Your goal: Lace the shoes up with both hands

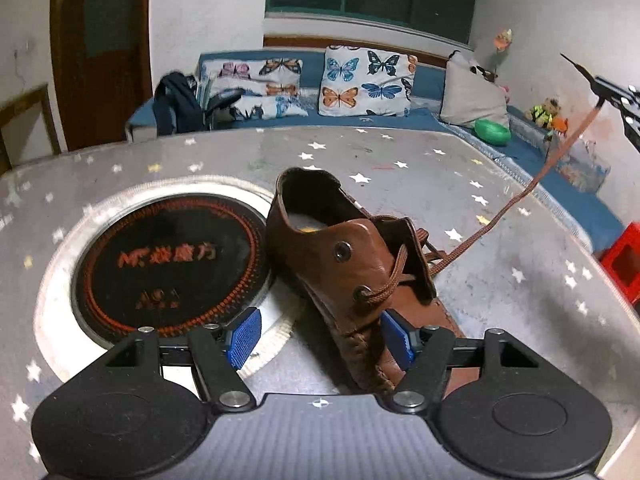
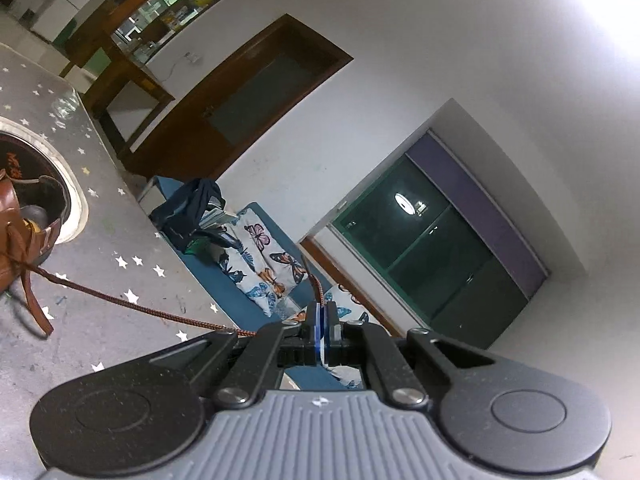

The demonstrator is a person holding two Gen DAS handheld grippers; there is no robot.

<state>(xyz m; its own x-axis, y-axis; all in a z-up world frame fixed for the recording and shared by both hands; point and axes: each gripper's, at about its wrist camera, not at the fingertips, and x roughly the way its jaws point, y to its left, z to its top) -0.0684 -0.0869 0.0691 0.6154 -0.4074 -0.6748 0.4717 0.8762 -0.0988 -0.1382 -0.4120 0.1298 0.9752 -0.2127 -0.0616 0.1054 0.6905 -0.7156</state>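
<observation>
A brown leather shoe [image 1: 344,252] lies on the grey star-patterned table [image 1: 400,152], heel away from me, toe toward my left gripper. My left gripper [image 1: 320,338] is open, its blue pads [image 1: 244,338] on either side of the shoe's toe end, holding nothing. A brown lace [image 1: 520,196] runs taut from the shoe's eyelets up to the right. My right gripper [image 2: 325,316] is shut on that lace [image 2: 120,300], raised above the table's far right; it shows in the left wrist view [image 1: 600,96]. The shoe [image 2: 16,232] sits at the left edge of the right wrist view.
A round black induction plate [image 1: 168,268] set in a metal ring sits in the table left of the shoe. Behind the table is a blue bench with butterfly pillows [image 1: 364,80], a backpack [image 1: 176,100] and a green bowl [image 1: 492,132]. A red box [image 1: 620,260] stands at right.
</observation>
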